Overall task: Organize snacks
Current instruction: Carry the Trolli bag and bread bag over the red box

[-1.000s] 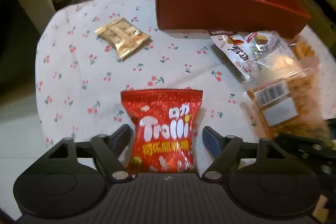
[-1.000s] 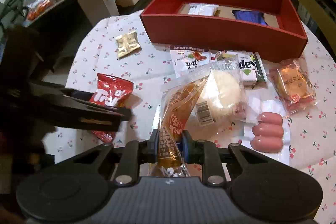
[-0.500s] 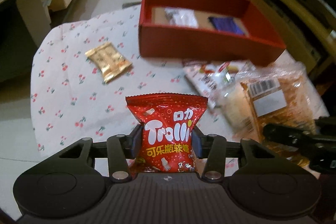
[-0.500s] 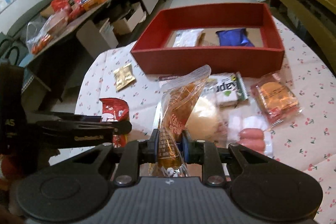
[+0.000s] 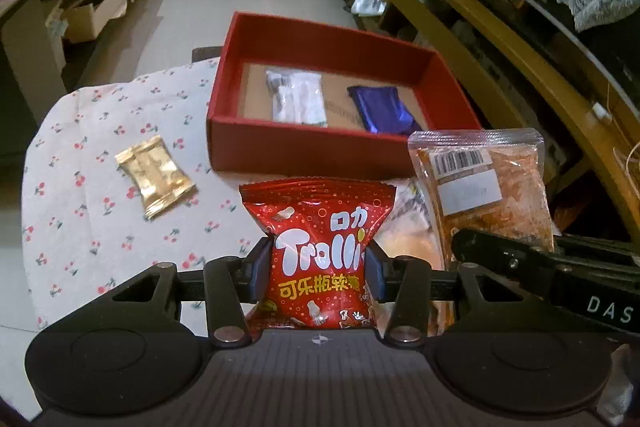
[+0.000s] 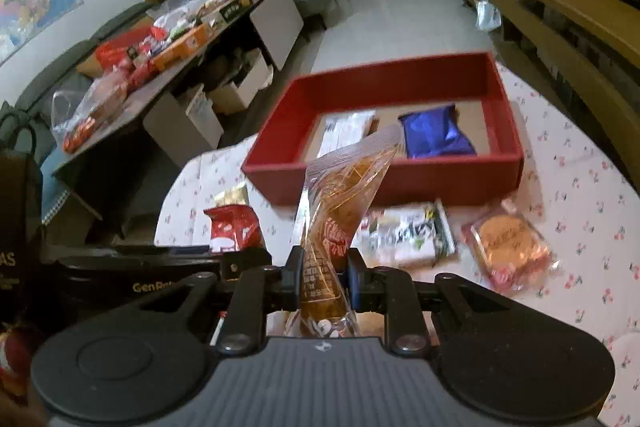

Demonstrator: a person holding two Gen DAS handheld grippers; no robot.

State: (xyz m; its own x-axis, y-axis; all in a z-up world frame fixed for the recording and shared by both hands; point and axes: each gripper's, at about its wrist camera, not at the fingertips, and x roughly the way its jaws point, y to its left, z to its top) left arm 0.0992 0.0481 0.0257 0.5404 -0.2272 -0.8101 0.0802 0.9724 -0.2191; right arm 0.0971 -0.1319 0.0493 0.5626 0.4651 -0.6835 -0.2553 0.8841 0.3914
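Left gripper (image 5: 318,269) is clenching the red Trolli bag (image 5: 320,255), right gripper (image 6: 320,277) pinching the clear snack bag (image 6: 332,227) — both are being carried clear of the table for the red box (image 5: 304,151) at twelve o'clock.

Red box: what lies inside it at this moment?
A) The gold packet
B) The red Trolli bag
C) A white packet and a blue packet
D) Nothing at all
C: the red box holds a white packet and a blue packet side by side on its cardboard floor.
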